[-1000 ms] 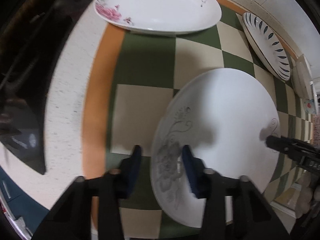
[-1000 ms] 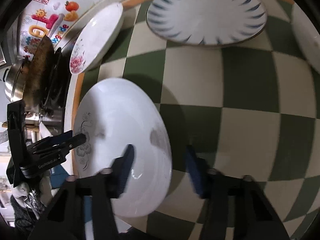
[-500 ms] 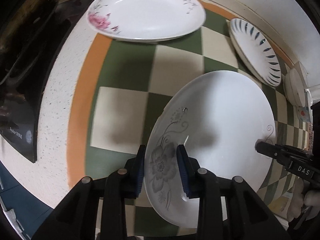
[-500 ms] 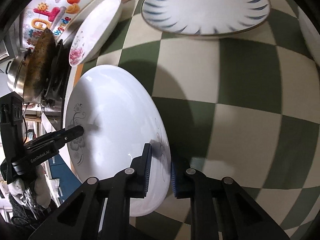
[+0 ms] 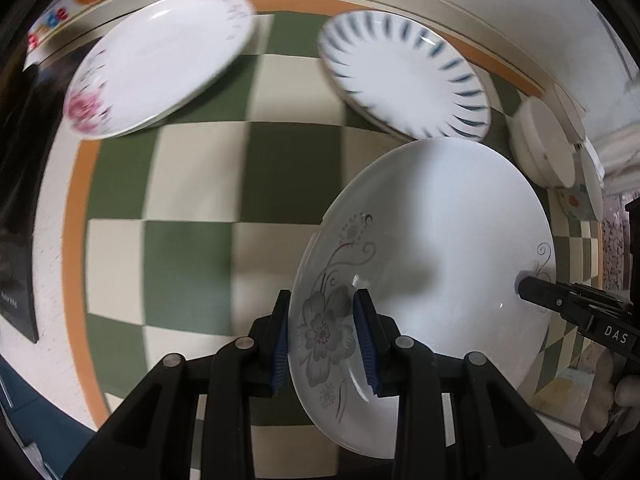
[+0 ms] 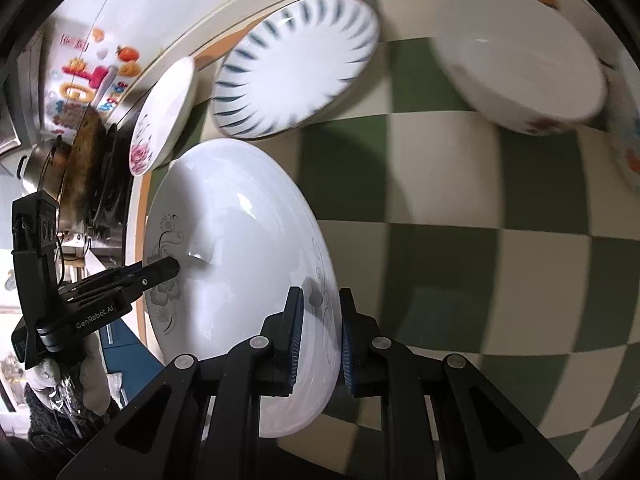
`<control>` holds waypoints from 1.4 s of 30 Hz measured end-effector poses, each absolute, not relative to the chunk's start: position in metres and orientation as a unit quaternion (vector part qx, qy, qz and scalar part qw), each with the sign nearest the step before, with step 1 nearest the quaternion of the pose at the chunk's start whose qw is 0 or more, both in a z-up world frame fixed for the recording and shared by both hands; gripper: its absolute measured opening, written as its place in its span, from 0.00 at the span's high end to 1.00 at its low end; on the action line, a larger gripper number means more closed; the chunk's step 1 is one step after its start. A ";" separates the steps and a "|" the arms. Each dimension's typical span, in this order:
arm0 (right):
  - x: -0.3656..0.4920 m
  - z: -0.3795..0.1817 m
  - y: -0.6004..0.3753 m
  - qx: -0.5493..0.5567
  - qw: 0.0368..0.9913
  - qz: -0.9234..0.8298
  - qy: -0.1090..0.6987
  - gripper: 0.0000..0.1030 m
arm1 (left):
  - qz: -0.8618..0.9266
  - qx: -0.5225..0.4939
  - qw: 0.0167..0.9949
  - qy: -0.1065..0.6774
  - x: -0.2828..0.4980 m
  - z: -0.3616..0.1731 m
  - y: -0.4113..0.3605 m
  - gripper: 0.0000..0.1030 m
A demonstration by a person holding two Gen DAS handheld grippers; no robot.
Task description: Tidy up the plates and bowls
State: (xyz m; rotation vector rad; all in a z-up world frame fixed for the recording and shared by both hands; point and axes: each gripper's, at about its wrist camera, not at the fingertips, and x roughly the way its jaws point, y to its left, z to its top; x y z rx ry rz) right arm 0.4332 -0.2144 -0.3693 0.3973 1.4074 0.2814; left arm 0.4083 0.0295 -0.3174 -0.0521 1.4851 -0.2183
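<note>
A green-and-cream checked mat [image 5: 192, 184] with an orange border covers the worktop, and a pale wall runs along its far edge.

Through the left wrist camera, I have my left gripper [image 5: 322, 332] clenched on the rim of the grey-flower plate [image 5: 432, 264], one pad on each face of the rim. The plate hangs above the mat's near right part. The right gripper [image 5: 560, 300] pinches the opposite rim. Toward the far edge lie a pink-flower plate [image 5: 160, 64] at the left and a blue-striped plate [image 5: 404, 80] at the middle; white bowls [image 5: 544, 152] crowd the far right corner, half cut off.

Through the right wrist camera, my right gripper [image 6: 318, 332] is likewise clamped on the plate's rim [image 6: 240, 256], and the left gripper [image 6: 120, 284] holds the other side. A white bowl [image 6: 520, 76] with a red motif sits at the far right, blurred.

I judge this the carry step: the plate is up in both grips, headed for a stack. Next I need a level set-down onto a matching plate, releasing both sides together. Which plate is the target I cannot tell. The stove area at the left edge is dark and hard to read.
</note>
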 end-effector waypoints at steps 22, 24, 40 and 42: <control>0.425 -0.404 -0.254 0.198 0.718 0.110 0.658 0.81 | -0.085 -0.010 0.710 0.699 0.414 -0.350 -0.012 0.72; 0.428 -0.405 -0.254 0.199 0.710 0.115 0.666 0.81 | -0.080 -0.011 0.712 0.697 0.413 -0.346 -0.009 0.72; 0.535 -0.280 -0.125 0.186 0.774 0.175 0.580 0.58 | 0.092 -0.134 0.775 0.611 0.495 -0.299 0.210 0.58; 0.576 -0.289 -0.087 0.177 0.774 0.182 0.581 0.58 | 0.098 -0.143 0.770 0.613 0.509 -0.308 0.227 0.58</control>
